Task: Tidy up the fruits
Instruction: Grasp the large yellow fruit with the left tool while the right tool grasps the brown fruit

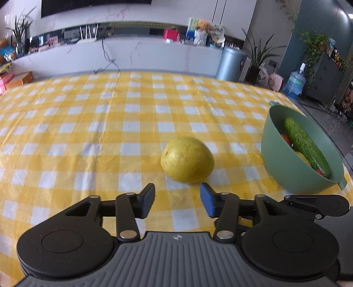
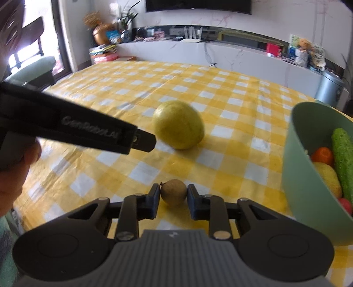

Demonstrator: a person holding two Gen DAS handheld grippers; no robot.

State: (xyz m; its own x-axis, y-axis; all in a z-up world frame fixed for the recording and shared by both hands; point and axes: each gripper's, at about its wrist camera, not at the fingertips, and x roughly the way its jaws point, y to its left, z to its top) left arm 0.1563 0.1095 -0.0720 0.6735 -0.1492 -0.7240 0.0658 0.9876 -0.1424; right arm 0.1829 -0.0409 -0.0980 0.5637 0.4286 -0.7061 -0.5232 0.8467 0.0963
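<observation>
Yellow checked tablecloth [image 1: 110, 123]; marble wall [image 1: 154, 15].

Yellow-white checked cloth [image 1: 110, 123] covers counter, fills middle of both frames. White marble ledge [image 1: 132, 53] runs across upper part of left wrist view; small clutter on top, too blurred to name. Grey metal bin [image 1: 231, 63] upper right, beside potted plant [image 1: 259, 57]. Blue water jug [image 1: 295, 82] on floor, far right. Dark screen [image 2: 198, 5] at top centre of right wrist view. Copper vase [image 2: 101, 35] upper left. Pale green chair [image 2: 30, 68] at left edge, near window.
</observation>
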